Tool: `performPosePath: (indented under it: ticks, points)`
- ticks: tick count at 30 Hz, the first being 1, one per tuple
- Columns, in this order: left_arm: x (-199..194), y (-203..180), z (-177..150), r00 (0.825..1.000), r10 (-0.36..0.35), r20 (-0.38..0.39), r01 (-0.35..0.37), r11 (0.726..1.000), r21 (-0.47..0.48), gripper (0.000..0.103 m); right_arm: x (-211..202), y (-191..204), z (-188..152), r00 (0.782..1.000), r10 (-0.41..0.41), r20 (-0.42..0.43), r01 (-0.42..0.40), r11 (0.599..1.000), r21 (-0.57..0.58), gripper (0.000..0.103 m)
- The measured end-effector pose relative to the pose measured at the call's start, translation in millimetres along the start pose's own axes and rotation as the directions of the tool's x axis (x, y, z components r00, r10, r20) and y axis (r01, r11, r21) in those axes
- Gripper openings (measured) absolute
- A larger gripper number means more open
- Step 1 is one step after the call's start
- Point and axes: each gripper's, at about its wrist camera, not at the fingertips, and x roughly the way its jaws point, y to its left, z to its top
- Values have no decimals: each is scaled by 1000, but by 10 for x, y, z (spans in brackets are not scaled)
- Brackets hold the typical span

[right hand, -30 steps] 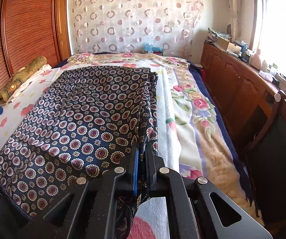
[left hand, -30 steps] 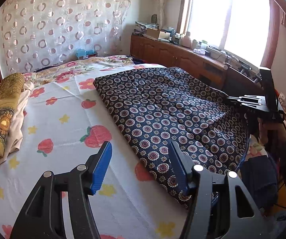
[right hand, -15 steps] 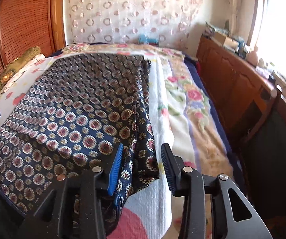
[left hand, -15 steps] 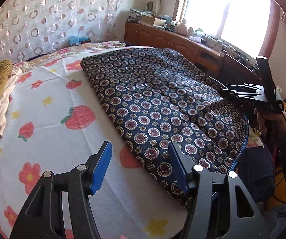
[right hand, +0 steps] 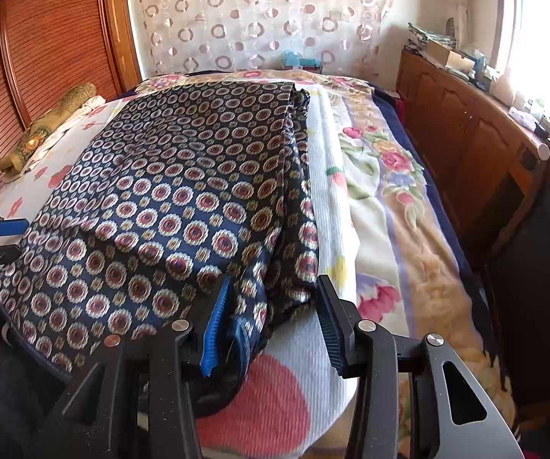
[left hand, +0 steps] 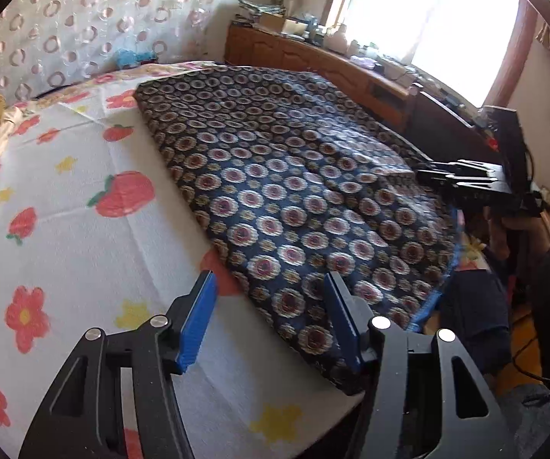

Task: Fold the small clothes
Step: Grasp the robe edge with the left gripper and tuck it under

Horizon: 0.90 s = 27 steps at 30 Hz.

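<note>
Right gripper (right hand: 271, 315): jaws parting, pads gripping nothing; the bunched corner of the navy patterned garment (right hand: 168, 199) is lying between them, brushing the left blue pad (right hand: 215, 323) while the right pad is standing clear of it

Left gripper (left hand: 269, 319): jaws closing slightly but standing apart, nothing pinched; it is hovering at the garment's near edge, one pad over the white sheet, the other over the cloth (left hand: 294, 199)

Navy patterned garment: lying folded and spread flat across the white strawberry-print sheet (left hand: 64, 237), its layered edges stacking along the side toward the wooden cabinet, its near corner drooping over the bed's edge

White strawberry-print sheet: lying under the garment, showing on both sides of it

Floral blanket (right hand: 401, 206): lying beyond the sheet, on the garment's cabinet side

Wooden cabinet (right hand: 466, 130): running along the wall well apart from the garment, under the bright window, its top cluttered with small items

Yellow-green folded cloth (right hand: 45, 126): resting on the sheet, well apart from the garment on the side away from the cabinet

Circle-print curtain (right hand: 259, 19): hanging behind the garment's far end

Person's hand (left hand: 512, 225): gripping the right tool's handle, seen beyond the garment's corner
</note>
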Motion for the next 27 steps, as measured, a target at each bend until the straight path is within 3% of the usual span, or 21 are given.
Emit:
performPosePath:
  ticks: [6,8,10,20,27]
  points:
    - [18,-56,-23,997,-69,-19,68,998,-9,32,8,-24,7,1000,-3,7,3,1000,11,45]
    - [41,-85,-41,996,-79,-28,79,997,8,12,35,37,15,1000,-7,9,7,1000,11,45]
    - [39,-103,-35,997,-71,-27,71,997,19,4,46,57,15,1000,-4,8,4,1000,6,45]
    - [-481,215,151,994,40,106,-39,999,-14,2,-99,179,-8,1000,3,31,-2,1000,-31,45]
    - [-391,293,24,994,89,64,-88,996,-22,1,-210,265,-214,999,26,38,-26,1000,11,45]
